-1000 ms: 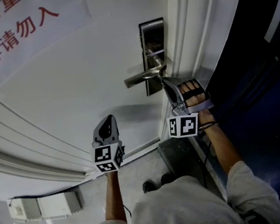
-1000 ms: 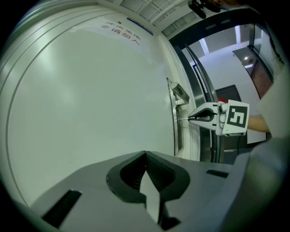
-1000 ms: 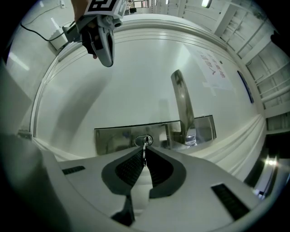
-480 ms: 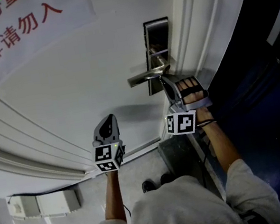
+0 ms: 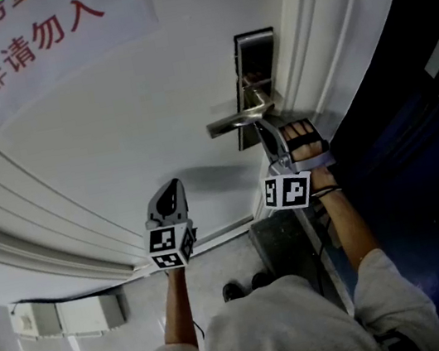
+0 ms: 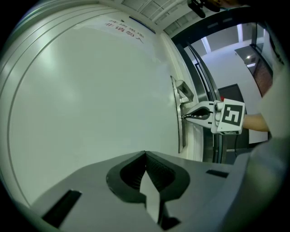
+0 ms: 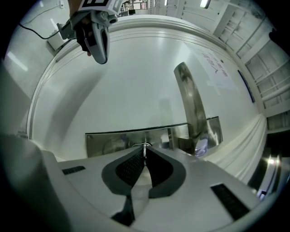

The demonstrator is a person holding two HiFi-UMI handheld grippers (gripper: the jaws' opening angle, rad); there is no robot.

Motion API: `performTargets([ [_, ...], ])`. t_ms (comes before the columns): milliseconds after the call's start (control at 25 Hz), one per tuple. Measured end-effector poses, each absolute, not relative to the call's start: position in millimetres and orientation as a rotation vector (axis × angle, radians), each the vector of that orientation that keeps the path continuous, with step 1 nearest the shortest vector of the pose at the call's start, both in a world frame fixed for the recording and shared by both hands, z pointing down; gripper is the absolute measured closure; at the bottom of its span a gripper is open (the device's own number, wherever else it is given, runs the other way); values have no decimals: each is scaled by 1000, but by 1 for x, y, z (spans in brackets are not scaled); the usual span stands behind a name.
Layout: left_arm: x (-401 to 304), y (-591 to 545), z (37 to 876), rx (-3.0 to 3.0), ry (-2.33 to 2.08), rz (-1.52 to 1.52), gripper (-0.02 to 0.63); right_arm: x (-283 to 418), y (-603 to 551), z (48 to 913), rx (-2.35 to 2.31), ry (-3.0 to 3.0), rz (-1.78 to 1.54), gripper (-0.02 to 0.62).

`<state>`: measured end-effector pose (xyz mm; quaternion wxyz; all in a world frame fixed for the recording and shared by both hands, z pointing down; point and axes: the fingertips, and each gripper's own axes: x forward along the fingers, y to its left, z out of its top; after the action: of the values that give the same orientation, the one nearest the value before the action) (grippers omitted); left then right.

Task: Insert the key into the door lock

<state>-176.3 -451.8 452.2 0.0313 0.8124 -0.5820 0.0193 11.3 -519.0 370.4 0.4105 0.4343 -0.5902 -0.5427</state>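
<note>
Two grippers in the head view: right gripper [image 5: 263, 129] nearer, tips at the lock plate [image 5: 257, 54] under the lever handle [image 5: 235, 120]; left gripper [image 5: 170, 192] well apart, before the white door [image 5: 111, 131]. Left gripper view: jaws together, empty. Right gripper view: jaws clamp the key [image 7: 144, 146], blade pointing straight ahead at the plate.

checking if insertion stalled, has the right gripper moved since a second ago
no: the right gripper still holds the key at the lock plate, just under the lever handle.
</note>
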Motion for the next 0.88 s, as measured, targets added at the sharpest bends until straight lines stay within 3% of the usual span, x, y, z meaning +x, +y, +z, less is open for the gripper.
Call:
performTargets([
  [360, -169, -446, 447, 2520, -1787, 64, 589, 11, -517, 373, 1080, -1500, -1373, 566],
  [400, -169, -445, 446, 2521, -1788, 65, 589, 11, -517, 375, 1067, -1514, -1355, 543],
  [480, -170, -442, 445, 2522, -1793, 66, 589, 11, -518, 378, 1052, -1539, -1329, 408],
  [880, -163, -435, 444, 2540, -1782, 84, 589, 18, -501, 383, 1087, -1632, -1273, 377],
])
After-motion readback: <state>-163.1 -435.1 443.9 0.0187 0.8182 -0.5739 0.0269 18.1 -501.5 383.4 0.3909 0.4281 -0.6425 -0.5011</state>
